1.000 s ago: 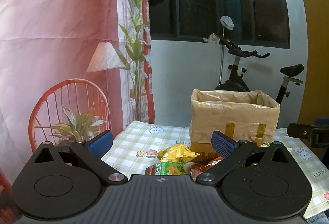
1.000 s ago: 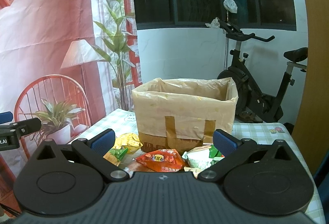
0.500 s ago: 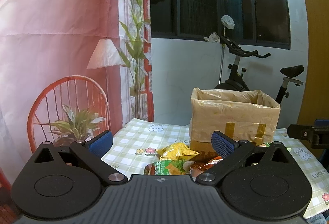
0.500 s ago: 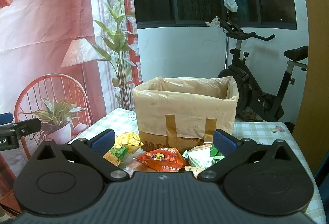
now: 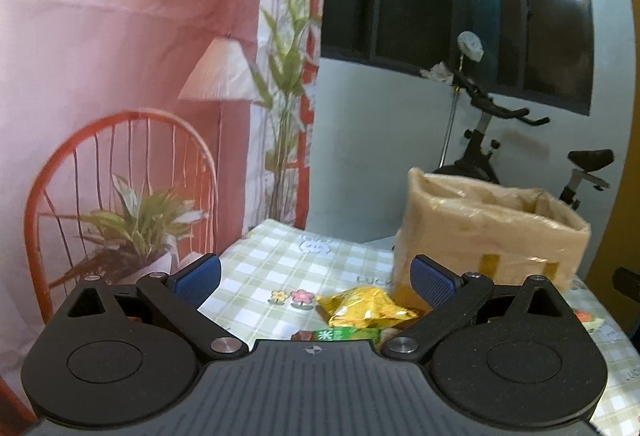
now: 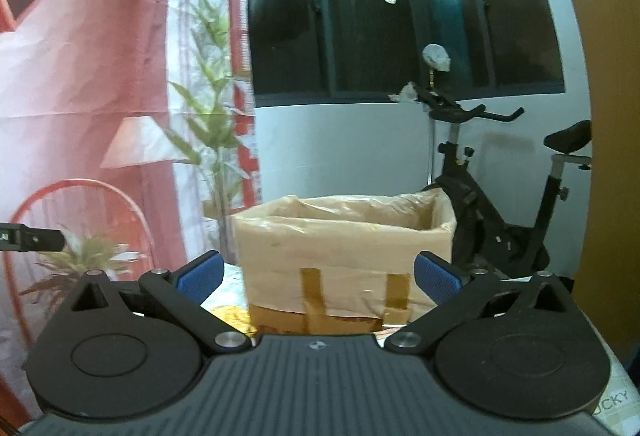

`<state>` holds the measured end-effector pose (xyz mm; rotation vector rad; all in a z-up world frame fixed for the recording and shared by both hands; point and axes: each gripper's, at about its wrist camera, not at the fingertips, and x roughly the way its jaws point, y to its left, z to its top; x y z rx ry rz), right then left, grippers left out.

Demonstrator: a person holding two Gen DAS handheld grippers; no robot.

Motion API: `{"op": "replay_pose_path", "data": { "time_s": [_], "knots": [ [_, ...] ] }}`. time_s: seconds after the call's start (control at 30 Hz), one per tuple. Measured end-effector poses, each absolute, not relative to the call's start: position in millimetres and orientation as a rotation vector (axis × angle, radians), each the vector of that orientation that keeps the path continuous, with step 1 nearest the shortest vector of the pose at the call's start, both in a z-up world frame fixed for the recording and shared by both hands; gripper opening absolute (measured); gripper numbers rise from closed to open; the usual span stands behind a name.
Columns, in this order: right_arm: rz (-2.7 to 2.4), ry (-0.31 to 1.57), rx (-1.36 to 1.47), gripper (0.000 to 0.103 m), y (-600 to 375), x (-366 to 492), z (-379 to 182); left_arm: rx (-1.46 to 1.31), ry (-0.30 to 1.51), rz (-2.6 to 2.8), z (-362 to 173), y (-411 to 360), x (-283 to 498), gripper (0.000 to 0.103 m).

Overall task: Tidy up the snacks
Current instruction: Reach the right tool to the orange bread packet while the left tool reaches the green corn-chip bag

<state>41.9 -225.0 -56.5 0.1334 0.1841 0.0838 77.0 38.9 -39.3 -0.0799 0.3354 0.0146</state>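
Task barely begun: left tongs and right tongs both spread apart and empty, yellow snack packet on the tabletop between the left tongs, cardboard box beyond.

A table covered in a green-and-white checked cloth printed with small flowers and rabbits carries everything. In the left wrist view a tape-patched cardboard box, open at the top, stands on it toward 2 o'clock. A yellow snack bag lies at the box's foot toward 8 o'clock, with a green packet just beside it at 6 o'clock.
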Motion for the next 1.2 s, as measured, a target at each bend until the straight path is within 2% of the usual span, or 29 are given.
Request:
{"op": "replay_pose_path", "data": {
  "time_s": [0.1,0.17,0.4,0.5,1.0,1.2],
  "knots": [
    [0.066,0.205,0.138,0.102,-230.8,54.9,-75.0,-0.115,0.366,0.023,-54.0,44.3,92.9,0.095],
    [0.056,0.246,0.126,0.100,-232.0,63.8,-88.4,-0.132,0.377,0.023,-62.9,47.0,103.7,0.095],
    [0.061,0.384,0.091,0.073,-229.0,74.8,-139.0,-0.126,0.406,0.030,-89.4,45.3,127.9,0.095],
    [0.062,0.446,0.093,0.067,-227.7,78.6,-157.7,-0.105,0.417,0.034,-95.5,42.8,132.7,0.095],
    [0.024,0.547,0.122,0.066,-238.4,90.6,-185.1,-0.039,0.504,0.011,-128.5,32.8,134.5,0.095],
    [0.026,0.557,0.131,0.066,-239.3,91.6,-188.1,-0.077,0.515,-0.062,-138.2,33.2,170.6,0.095]
  ]
}}
